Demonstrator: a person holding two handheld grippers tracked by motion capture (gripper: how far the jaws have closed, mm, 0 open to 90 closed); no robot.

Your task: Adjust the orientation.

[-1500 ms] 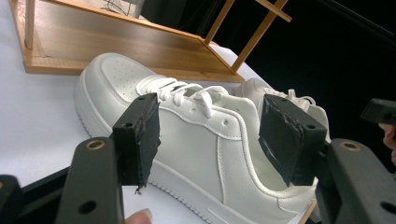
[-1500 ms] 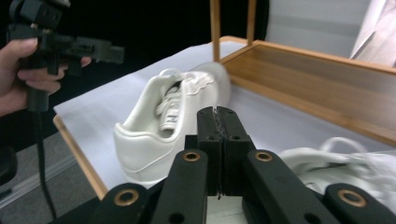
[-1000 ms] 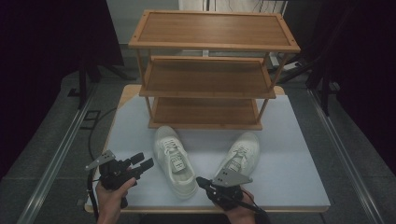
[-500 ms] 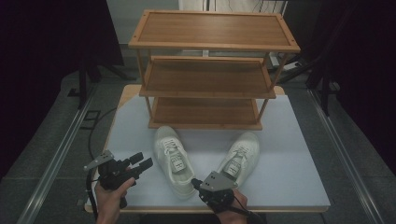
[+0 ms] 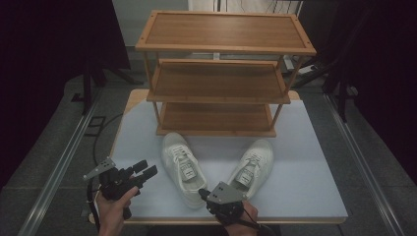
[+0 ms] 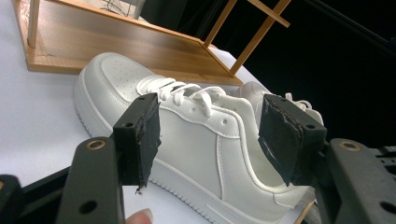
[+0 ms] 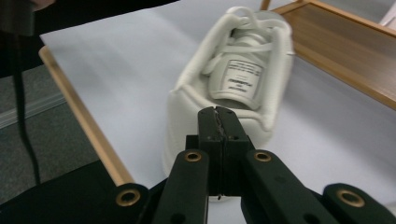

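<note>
Two white sneakers lie on the grey-white table top (image 5: 147,128) in front of a three-tier wooden shoe rack (image 5: 223,44). The left sneaker (image 5: 183,168) points its toe toward the rack's bottom shelf, heel toward the near edge; the right sneaker (image 5: 253,166) lies angled, toe toward the rack, well apart from the first at the toes, closer at the heels. Bare surface remains to either side of the pair and along the near edge, which carries a wooden rim.

The left gripper (image 5: 146,170) is held at the near left corner, just beside the left sneaker and apart from it. Its jaws stand wide apart with nothing between the pads; the left gripper view looks through them onto the sneaker's side (image 6: 187,140), with the rack's bottom shelf (image 6: 116,44) behind.

The right gripper (image 5: 202,192) sits at the near edge between the two heels. The high view covers its jaws with the grey plate; the right gripper view shows them (image 7: 218,126) pressed together, holding nothing, directly before the heel collar of a sneaker (image 7: 233,84), whose tongue label is visible. Whether the tips touch the heel cannot be told.
</note>
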